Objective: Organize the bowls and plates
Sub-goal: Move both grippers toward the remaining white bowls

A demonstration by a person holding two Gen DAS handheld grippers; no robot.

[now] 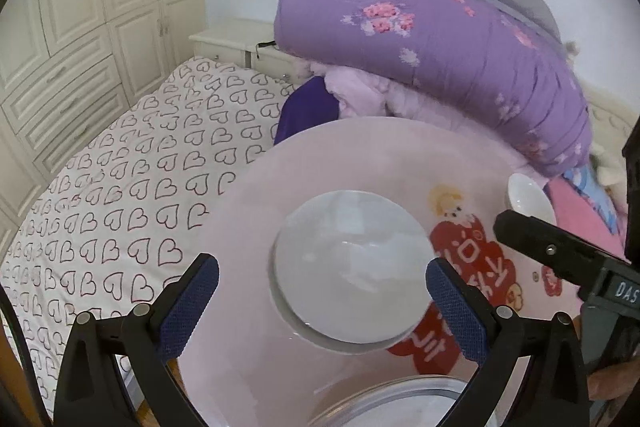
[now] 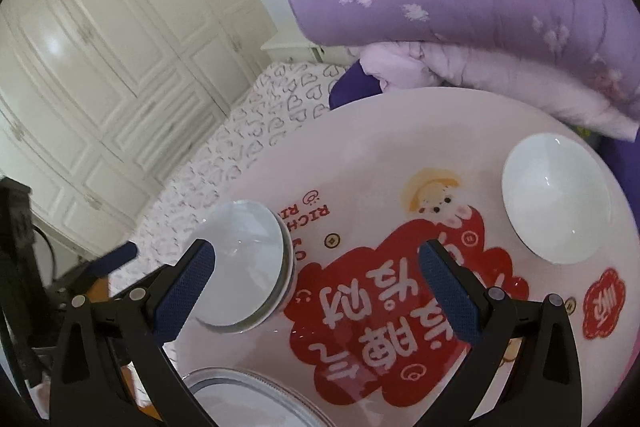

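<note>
A round pink counter with a red cartoon print stands against a bed covered in a white sheet with heart outlines. Cream wardrobe doors line the wall on the left, a white nightstand sits in the corner, and a folded purple quilt is piled at the counter's far edge.

Near the counter's left edge sits a stack of white bowls, one nested in another; nothing shows inside the top one. At the near edge a clear glass dish is partly cut off by the frame, and whether it holds anything cannot be told. Toward the right edge a single white bowl stands alone and empty, well apart from the stack.

The left tongs hang spread wide above the stacked bowls, gripping nothing. The right tongs are likewise spread apart over the red print, between the stack and the lone bowl, holding nothing.
</note>
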